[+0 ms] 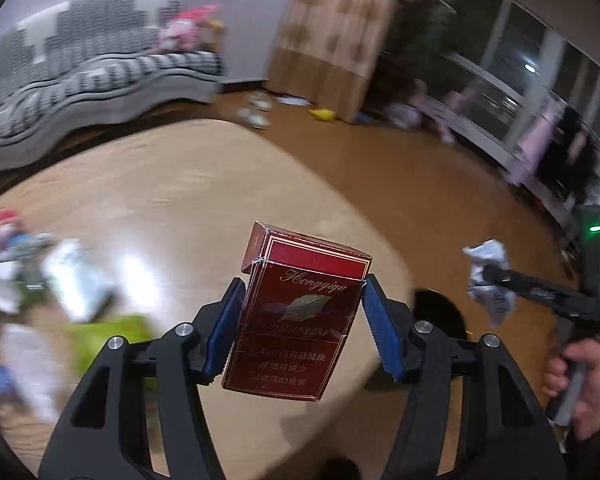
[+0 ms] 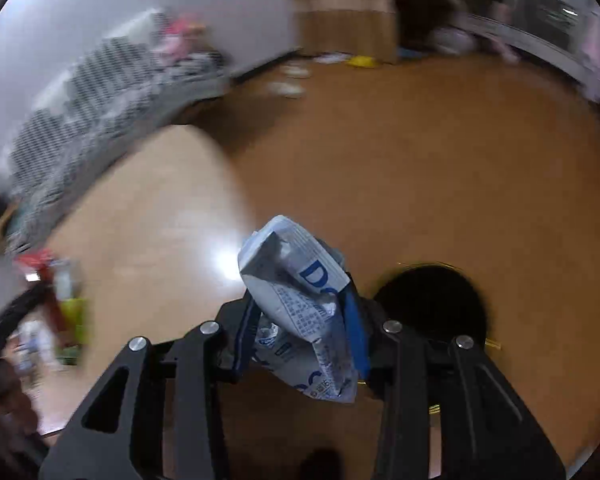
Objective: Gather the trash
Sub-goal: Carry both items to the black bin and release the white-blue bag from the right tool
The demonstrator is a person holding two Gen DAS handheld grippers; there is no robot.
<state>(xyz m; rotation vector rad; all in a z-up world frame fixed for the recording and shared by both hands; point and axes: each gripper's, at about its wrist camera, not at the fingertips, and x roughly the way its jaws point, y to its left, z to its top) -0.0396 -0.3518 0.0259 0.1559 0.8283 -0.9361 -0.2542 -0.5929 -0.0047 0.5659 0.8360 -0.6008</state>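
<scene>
**Both tongs loaded, bin in sight**

Risk first: the crumpled wrapper (image 2: 300, 312) is soft and pinched off-centre, so a quick swing could shake it loose onto the floor short of the black bin (image 2: 432, 304). The red cigarette pack (image 1: 296, 316) is slick card and could pivot between the pads. Left tongs (image 1: 300, 320) sit half-open, clamped on the pack's sides above the surface (image 1: 180, 200). Right tongs (image 2: 300, 328) are narrower, squeezing the wrapper just beside the bin.

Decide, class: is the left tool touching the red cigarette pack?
Touching. In the left wrist view, the left tool has both blue pads against the sides of the red cigarette pack, holding it up off the table.
</scene>
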